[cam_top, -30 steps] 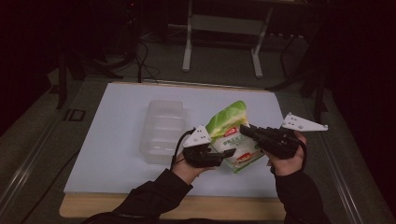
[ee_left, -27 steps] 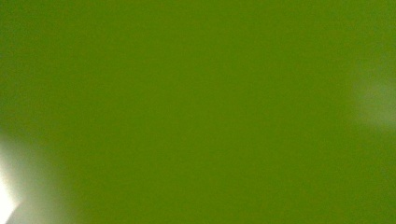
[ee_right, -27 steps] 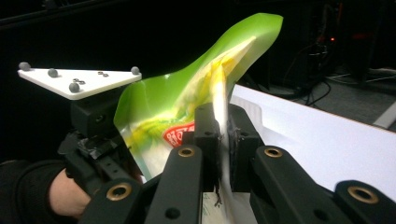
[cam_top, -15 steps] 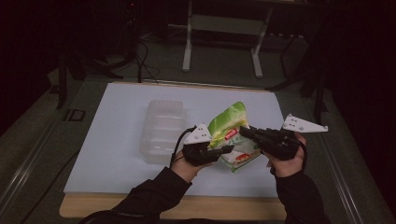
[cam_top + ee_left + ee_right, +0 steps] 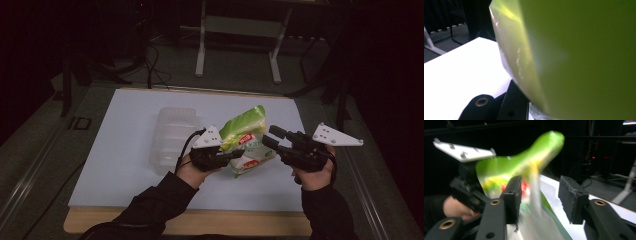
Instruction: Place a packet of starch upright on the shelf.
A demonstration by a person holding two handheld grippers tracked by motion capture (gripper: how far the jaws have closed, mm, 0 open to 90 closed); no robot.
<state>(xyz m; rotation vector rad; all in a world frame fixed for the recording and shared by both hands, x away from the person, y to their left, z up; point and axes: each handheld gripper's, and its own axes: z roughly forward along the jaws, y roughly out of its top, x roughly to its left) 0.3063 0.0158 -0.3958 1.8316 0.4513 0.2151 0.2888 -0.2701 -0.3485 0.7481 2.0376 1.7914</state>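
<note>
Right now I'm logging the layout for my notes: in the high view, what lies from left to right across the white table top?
Clear plastic container → left gripper → green snack bag → right gripper, its fingers open beside the bag.

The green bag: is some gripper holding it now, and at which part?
The left gripper holds the green bag at its left side, near the middle. The right gripper is open, with the bag's edge between its jaws, not clamped.
</note>
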